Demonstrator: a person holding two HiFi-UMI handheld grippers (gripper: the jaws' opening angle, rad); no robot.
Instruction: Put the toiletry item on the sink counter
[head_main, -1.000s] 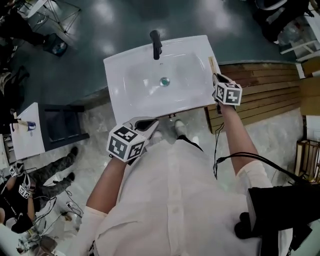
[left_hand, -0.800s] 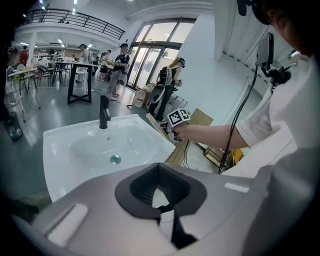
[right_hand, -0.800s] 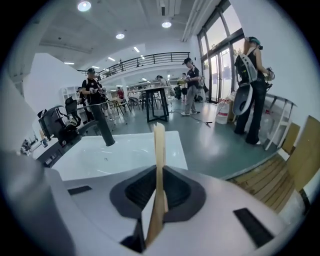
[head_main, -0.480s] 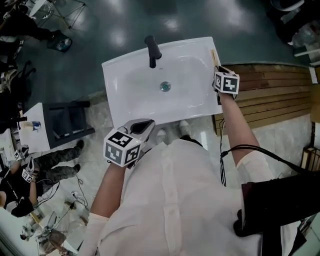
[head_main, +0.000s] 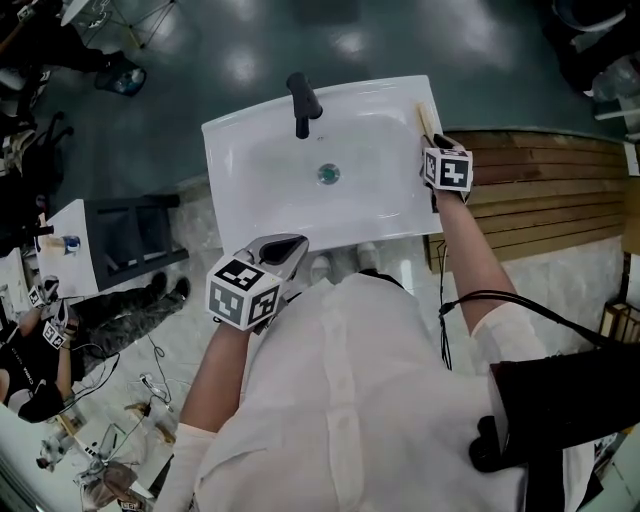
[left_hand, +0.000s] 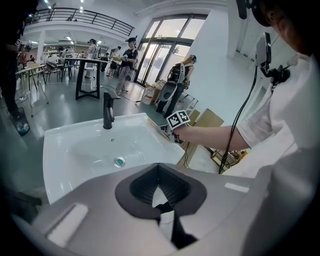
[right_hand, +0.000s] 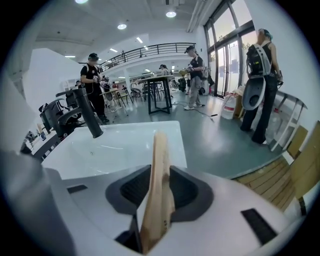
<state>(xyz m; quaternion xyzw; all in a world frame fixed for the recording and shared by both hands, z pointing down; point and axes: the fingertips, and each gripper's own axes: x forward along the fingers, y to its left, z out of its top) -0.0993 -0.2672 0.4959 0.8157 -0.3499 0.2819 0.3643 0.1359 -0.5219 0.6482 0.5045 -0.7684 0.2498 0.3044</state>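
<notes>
Wooden toiletry stick sits between the jaws of the right hand-held gripper, low in that gripper's view. The jaws have just been opening and look slack around it. The left hand-held gripper, closed and empty, hangs by the sink's near-left corner, well apart. The stick's long axis runs straight ahead along the sink's right rim, apparently resting there, toward the far corner.

At the far rim of the sink a faucet is set; a drain is sunk mid-basin. A wooden stick is seen along the sink's right rim; a slatted platform is found right of the sink.
</notes>
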